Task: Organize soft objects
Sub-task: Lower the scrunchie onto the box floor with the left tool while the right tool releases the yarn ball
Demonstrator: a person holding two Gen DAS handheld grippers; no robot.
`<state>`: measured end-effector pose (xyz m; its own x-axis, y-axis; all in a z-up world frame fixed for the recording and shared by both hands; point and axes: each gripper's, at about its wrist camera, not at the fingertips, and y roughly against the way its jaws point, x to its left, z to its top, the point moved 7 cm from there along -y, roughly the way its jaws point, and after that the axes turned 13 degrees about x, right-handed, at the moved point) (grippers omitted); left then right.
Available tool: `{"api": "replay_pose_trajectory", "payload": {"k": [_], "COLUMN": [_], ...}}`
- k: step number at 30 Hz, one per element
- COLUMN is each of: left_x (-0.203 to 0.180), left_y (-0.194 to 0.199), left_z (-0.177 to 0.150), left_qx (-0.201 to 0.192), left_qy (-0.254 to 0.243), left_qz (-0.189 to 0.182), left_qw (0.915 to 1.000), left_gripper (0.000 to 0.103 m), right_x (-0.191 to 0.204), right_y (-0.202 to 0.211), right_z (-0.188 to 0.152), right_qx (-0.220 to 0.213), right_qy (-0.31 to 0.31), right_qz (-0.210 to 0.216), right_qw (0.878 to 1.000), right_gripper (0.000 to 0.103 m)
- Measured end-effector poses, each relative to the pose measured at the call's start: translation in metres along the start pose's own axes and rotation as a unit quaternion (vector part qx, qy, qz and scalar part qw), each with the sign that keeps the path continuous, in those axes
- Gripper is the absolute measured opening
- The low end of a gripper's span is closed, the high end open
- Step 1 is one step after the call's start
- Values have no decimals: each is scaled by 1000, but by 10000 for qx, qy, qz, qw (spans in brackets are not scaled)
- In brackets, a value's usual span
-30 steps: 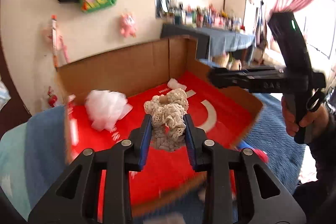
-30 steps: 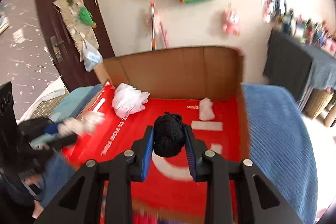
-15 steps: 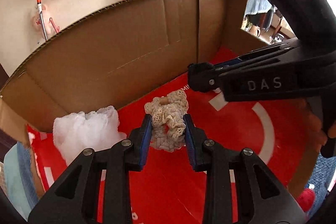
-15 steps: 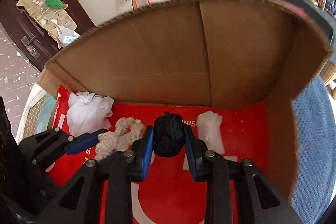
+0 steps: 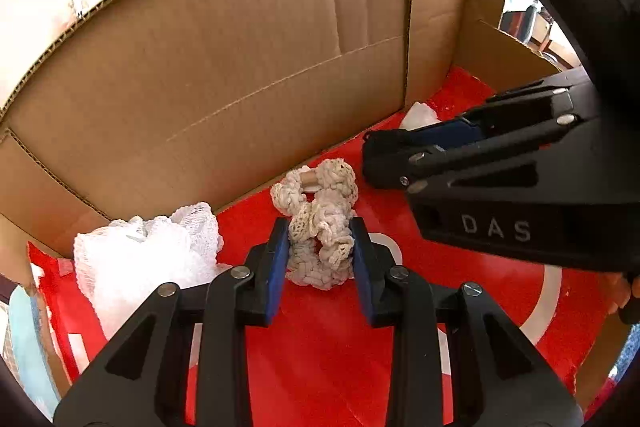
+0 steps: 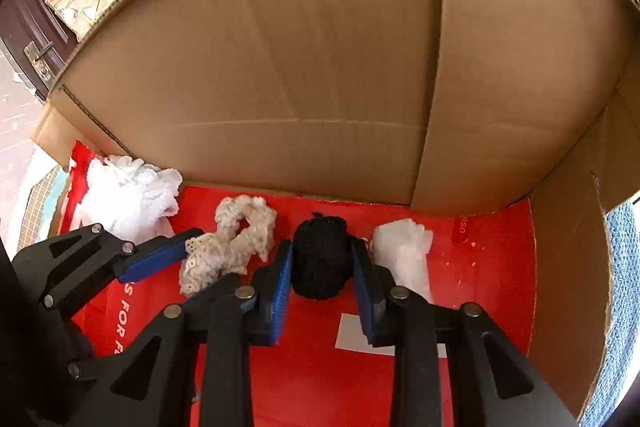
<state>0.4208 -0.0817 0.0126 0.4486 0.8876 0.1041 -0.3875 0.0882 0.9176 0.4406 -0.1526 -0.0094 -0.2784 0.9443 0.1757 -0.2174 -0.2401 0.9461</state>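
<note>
My left gripper [image 5: 320,239] is shut on a cream crocheted scrunchie [image 5: 320,223], low over the red floor of a cardboard box [image 5: 240,67]. My right gripper [image 6: 322,259] is shut on a black knitted scrunchie [image 6: 320,255] just to its right, near the box's back wall [image 6: 320,67]. The cream scrunchie [image 6: 228,243] and the left gripper's finger [image 6: 160,259] show in the right wrist view. The right gripper's body [image 5: 500,187] fills the right of the left wrist view.
A white lace scrunchie [image 5: 144,259] lies at the box's back left, also seen in the right wrist view [image 6: 128,195]. A small white soft piece [image 6: 404,255] lies right of the black scrunchie. The box's right wall [image 6: 568,287] stands close.
Both grippers have moved forward and down into the box with their scrunchies, ending close to the red floor near the back wall.
</note>
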Motion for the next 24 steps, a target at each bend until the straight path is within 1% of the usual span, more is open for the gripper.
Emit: {"api": "replay_pose_trajectory", "payload": {"k": [5,7,8,9,15,20,22,23,24], "left_x": [-2,-9,-2,-2,-1,9,10,9,9], "left_y": [-3,-2,-6,-6,-2,-2,-5,-5,-5], "left_z": [2,4,-1,-1,1,0,-1,-1,-1], "left_qx": [0,12,11,10,2,11,24,10,2], "left_qy": [-15,-22,-25,-21,41,32,31,24,14], "left_qz": [17,8,-4,-21,-115,-150,-156,-169,-183], "left_qw": [10000,10000,10000,10000,9999,9999,9999,9999,9998], "left_gripper": [28,29,29,29,30,31,32,38,50], "right_x": [1,2,3,8,7,3,3,3,3], "right_y": [-1,-1,-2,-2,-5,-1,-1,-1,-1], "right_z": [-1,-2,-1,-1,3,3,4,5,5], "right_qx": [-15,-11,-8,-5,2,27,28,29,31], "right_qy": [18,27,22,22,36,39,49,51,55], "right_qz": [-43,-42,-33,-28,-34,-16,-19,-17,-8], "right_qw": [10000,10000,10000,10000,10000,10000,10000,10000,10000], "right_gripper": [32,33,33,33,33,35,36,37,38]}}
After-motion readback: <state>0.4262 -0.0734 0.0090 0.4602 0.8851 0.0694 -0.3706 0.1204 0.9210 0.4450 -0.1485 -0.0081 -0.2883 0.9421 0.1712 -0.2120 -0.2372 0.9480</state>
